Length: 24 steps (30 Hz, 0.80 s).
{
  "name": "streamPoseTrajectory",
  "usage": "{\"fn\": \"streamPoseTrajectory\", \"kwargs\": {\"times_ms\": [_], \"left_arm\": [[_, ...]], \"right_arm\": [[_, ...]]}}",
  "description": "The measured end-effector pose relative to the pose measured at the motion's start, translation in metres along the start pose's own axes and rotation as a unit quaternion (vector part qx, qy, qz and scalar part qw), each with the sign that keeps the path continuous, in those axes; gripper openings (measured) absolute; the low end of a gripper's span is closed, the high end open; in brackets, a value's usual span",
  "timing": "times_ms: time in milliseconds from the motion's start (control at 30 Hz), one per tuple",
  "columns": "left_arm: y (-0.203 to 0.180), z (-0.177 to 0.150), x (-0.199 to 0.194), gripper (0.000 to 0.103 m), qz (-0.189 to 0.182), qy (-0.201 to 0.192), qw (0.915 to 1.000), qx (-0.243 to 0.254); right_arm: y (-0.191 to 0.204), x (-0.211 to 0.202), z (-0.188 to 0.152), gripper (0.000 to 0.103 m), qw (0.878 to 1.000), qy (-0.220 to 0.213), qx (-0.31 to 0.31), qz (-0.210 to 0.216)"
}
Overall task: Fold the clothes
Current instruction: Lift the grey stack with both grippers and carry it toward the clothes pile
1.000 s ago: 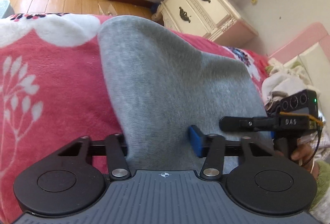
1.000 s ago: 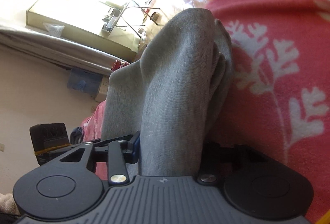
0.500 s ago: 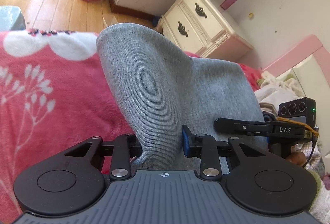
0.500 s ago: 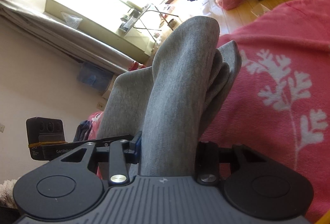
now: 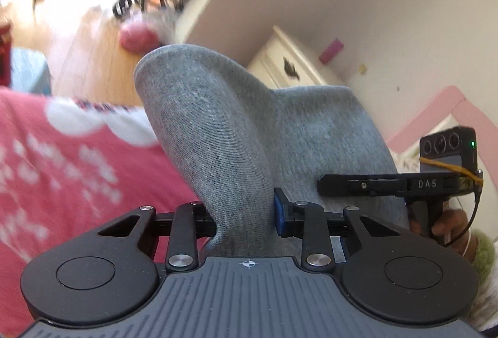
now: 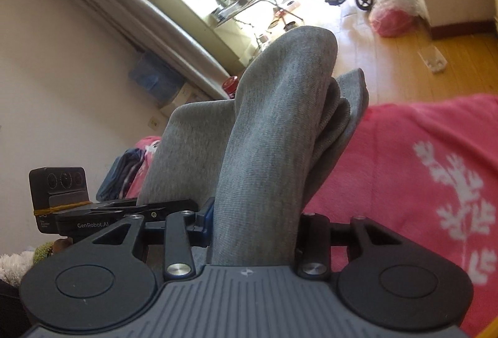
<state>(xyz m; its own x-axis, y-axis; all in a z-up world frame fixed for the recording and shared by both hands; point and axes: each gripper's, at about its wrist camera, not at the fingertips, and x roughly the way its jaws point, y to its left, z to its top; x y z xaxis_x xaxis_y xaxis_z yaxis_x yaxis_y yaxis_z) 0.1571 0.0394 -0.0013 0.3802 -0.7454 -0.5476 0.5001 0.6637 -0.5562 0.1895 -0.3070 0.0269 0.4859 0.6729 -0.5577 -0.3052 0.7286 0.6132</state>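
Grey garment (image 5: 236, 132) up off the pink floral blanket (image 5: 62, 170), bunched in tall folds, pinched at two spots. Blanket spread below, white leaf print (image 6: 460, 182) showing on the right wrist view. Cream nightstand (image 5: 286, 67) behind, by the wall. Left gripper (image 5: 246, 216) clamped on a thick fold of grey cloth. Right gripper (image 6: 253, 232) likewise closed tight on the fabric, the person's hand (image 5: 445, 223) on its handle.
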Motion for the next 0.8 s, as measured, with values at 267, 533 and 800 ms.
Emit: {"fn": "streamPoseTrajectory", "kwargs": {"times_ms": [267, 533, 800], "left_arm": [[0.068, -0.001, -0.106, 0.029, 0.051, -0.161, 0.9835, -0.064], [0.145, -0.012, -0.224, 0.028, 0.177, -0.324, 0.9188, -0.140], [0.241, -0.029, -0.327, 0.028, 0.305, -0.418, 0.8318, -0.201]], "right_arm": [[0.089, 0.062, 0.064, 0.044, 0.991, 0.051, -0.121, -0.001], [0.276, 0.232, 0.123, 0.043, 0.942, 0.112, -0.314, 0.052], [0.432, 0.415, 0.121, 0.042, 0.878, 0.155, -0.434, 0.129]]}}
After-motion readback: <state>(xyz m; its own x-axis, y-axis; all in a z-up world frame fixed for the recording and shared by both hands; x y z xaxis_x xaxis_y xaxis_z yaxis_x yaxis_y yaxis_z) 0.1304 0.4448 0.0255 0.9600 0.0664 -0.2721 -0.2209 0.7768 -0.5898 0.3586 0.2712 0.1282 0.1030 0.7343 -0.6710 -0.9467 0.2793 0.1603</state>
